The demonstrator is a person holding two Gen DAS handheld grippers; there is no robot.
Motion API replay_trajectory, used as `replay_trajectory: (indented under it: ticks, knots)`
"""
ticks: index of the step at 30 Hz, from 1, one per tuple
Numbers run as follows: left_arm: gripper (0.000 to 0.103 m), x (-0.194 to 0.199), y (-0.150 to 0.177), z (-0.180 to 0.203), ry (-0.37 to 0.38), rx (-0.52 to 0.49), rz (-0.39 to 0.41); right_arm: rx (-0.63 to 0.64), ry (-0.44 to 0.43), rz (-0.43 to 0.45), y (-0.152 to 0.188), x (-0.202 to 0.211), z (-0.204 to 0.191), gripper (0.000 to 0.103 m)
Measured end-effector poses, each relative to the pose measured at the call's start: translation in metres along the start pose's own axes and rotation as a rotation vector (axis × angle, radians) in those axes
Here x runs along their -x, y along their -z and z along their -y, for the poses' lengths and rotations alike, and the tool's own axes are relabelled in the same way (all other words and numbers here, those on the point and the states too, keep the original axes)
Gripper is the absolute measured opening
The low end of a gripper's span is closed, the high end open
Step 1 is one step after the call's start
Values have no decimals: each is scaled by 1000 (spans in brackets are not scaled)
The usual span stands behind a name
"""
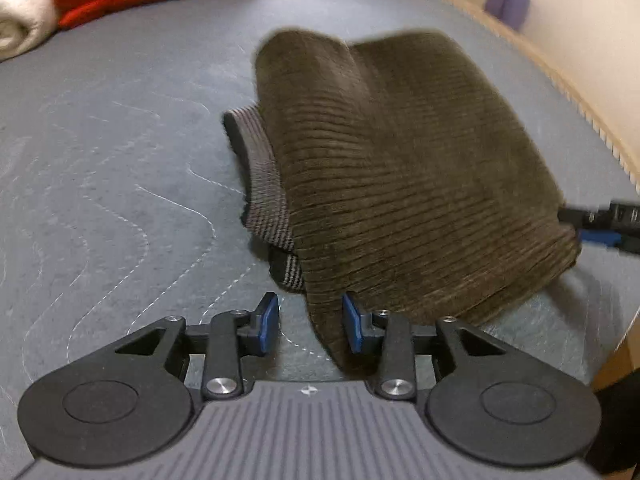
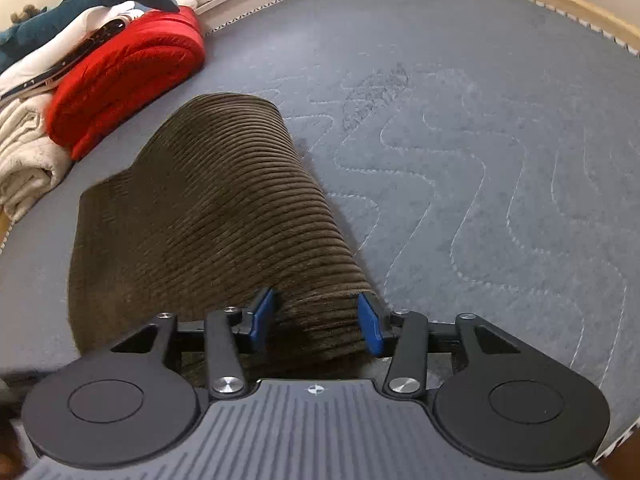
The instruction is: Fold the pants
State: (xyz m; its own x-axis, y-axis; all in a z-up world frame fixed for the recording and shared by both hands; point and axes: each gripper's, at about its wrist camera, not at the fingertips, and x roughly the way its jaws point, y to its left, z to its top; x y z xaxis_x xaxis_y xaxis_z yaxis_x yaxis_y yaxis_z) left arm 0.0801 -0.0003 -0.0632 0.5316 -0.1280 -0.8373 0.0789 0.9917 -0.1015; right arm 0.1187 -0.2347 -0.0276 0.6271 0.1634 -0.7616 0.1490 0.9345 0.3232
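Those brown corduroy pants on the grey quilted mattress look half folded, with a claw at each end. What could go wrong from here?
1. In the left claw, the brown corduroy pants touch only one blue pad; the corner may slip out.
2. The right claw straddles a thick bunch without clearly pinching it, so its end might drop.
3. The striped inner lining sticks out along one edge, so the fold on the grey quilted mattress may end up uneven.

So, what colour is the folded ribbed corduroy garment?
Dark olive-brown corduroy pants; clearest in the right wrist view.
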Motion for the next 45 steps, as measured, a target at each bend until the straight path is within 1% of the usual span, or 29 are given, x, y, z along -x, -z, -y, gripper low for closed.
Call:
replay_trajectory:
  ticks: [1, 3, 5, 6, 7, 8, 10, 11, 13, 14, 15, 16, 17, 19, 22, 23, 24, 25, 27, 28, 30, 31, 32, 33, 34, 38, 41, 43, 45]
  knots:
    - [42, 6, 0, -1, -7, 7, 11, 13, 9, 1, -2, 2, -2, 48]
    - [51, 24, 2, 1, -28, -10, 49, 36, 20, 9, 1, 7, 2, 48]
    - [71, 43, 3, 3, -51, -37, 91, 24, 32, 19, 0, 12, 3, 48]
    - [76, 52, 4, 2, -63, -41, 116, 21, 42, 27, 2, 14, 1, 48]
    - [83, 63, 8, 1, -71, -37, 140, 28, 56, 38, 2, 18, -1, 48]
    - [87, 74, 10, 0, -75, -28, 158, 47, 73, 48, 9, 25, -6, 48]
    - [88, 96, 16, -6, -78, -7, 193, 100, 124, 67, 13, 32, -18, 49]
    - [88, 106, 13, -9, -86, 0, 206, 115, 136, 71, 17, 35, -18, 49]
    - [90, 125, 23, -8, -112, 12, 249, 120, 132, 85, 19, 45, -24, 50]
    - [93, 134, 28, -7, -122, 11, 272, 121, 128, 93, 19, 50, -27, 51]
    - [94, 141, 32, -4, -135, 4, 297, 126, 129, 101, 19, 55, -30, 52]
    - [98, 149, 35, -1, -150, -6, 321, 137, 132, 110, 20, 61, -35, 54]
    - [98, 154, 38, 4, -163, -17, 345, 153, 138, 118, 20, 67, -40, 56]
    - [98, 161, 39, 12, -145, -39, 371, 188, 148, 130, 22, 78, -49, 63]
    - [99, 168, 40, 20, -116, -31, 399, 234, 159, 142, 24, 97, -61, 68]
    - [101, 167, 41, 22, -97, -28, 397, 252, 164, 147, 26, 106, -66, 70]
    - [102, 166, 42, 24, -77, -20, 381, 273, 166, 156, 27, 114, -70, 76]
    - [103, 163, 42, 25, -62, -6, 358, 297, 163, 171, 30, 122, -73, 85]
    - [103, 157, 39, 29, -41, 42, 311, 322, 164, 199, 41, 133, -79, 97]
    - [103, 154, 37, 31, -38, 62, 299, 327, 160, 197, 49, 132, -81, 98]
    - [103, 143, 31, 38, -47, 82, 277, 361, 112, 176, 66, 124, -81, 98]
    - [103, 137, 28, 42, -54, 80, 270, 366, 117, 163, 75, 118, -79, 97]
    - [103, 131, 26, 45, -64, 76, 267, 354, 154, 125, 80, 110, -79, 96]
    - [103, 123, 25, 49, -77, 71, 263, 333, 182, 90, 81, 103, -79, 95]
    - [103, 117, 24, 51, -87, 67, 257, 309, 187, 80, 80, 100, -78, 95]
    - [103, 87, 20, 59, -84, 62, 206, 288, 233, 99, 72, 96, -77, 95]
    - [103, 69, 21, 63, -73, 53, 161, 288, 233, 104, 69, 95, -76, 95]
    - [103, 65, 22, 62, -58, 74, 142, 300, 245, 108, 69, 92, -73, 96]
    - [103, 65, 21, 63, -53, 90, 144, 309, 248, 108, 71, 86, -71, 95]
